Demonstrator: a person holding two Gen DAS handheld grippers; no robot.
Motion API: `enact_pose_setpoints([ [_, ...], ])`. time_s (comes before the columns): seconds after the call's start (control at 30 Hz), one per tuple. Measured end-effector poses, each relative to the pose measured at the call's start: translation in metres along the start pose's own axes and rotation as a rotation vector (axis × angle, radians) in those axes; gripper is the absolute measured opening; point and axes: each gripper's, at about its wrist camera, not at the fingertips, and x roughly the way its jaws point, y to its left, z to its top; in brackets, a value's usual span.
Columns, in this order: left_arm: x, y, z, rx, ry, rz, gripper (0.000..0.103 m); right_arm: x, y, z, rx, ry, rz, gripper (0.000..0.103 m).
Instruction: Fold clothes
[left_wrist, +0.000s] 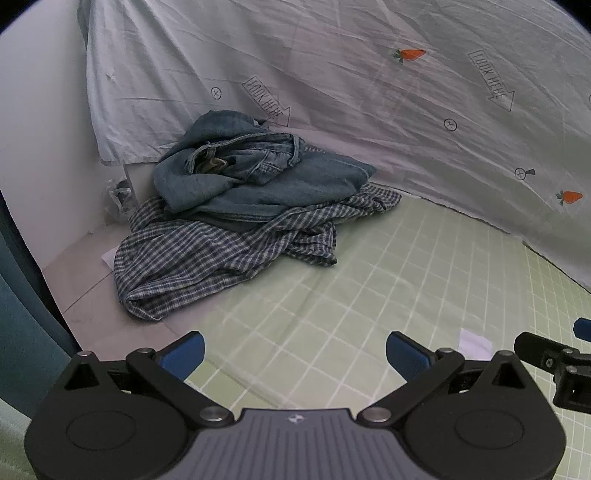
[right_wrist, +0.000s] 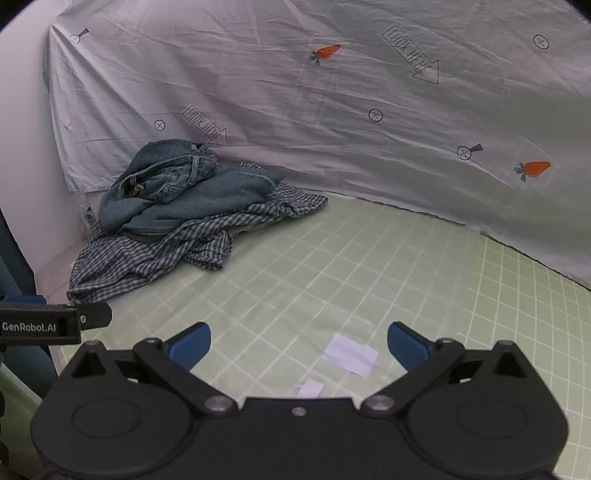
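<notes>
A crumpled pair of blue jeans (left_wrist: 255, 177) lies on top of a rumpled blue-and-white checked shirt (left_wrist: 207, 262) at the far left of the green grid mat (left_wrist: 369, 280). The same pile shows in the right wrist view, jeans (right_wrist: 184, 188) over shirt (right_wrist: 159, 251). My left gripper (left_wrist: 295, 350) is open and empty, low over the mat, short of the pile. My right gripper (right_wrist: 299, 341) is open and empty over the mat (right_wrist: 332, 266), to the right of the left one. Part of the right gripper shows at the left view's right edge (left_wrist: 554, 358).
A white sheet (left_wrist: 369, 92) printed with carrots and "LOOK HERE" arrows hangs behind the mat, also in the right view (right_wrist: 332, 110). White paper scraps (right_wrist: 351, 354) lie on the mat near my right gripper. A white wall (left_wrist: 44, 147) stands on the left.
</notes>
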Motion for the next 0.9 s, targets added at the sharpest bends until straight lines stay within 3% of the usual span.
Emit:
enact_pose_setpoints([
  [0.9,-0.0005,-0.0053,-0.0057,0.024,-0.015,0.008,0.103,-0.0038,-0.0069,-0.0016,0.013,-0.005,0.004,0.103],
])
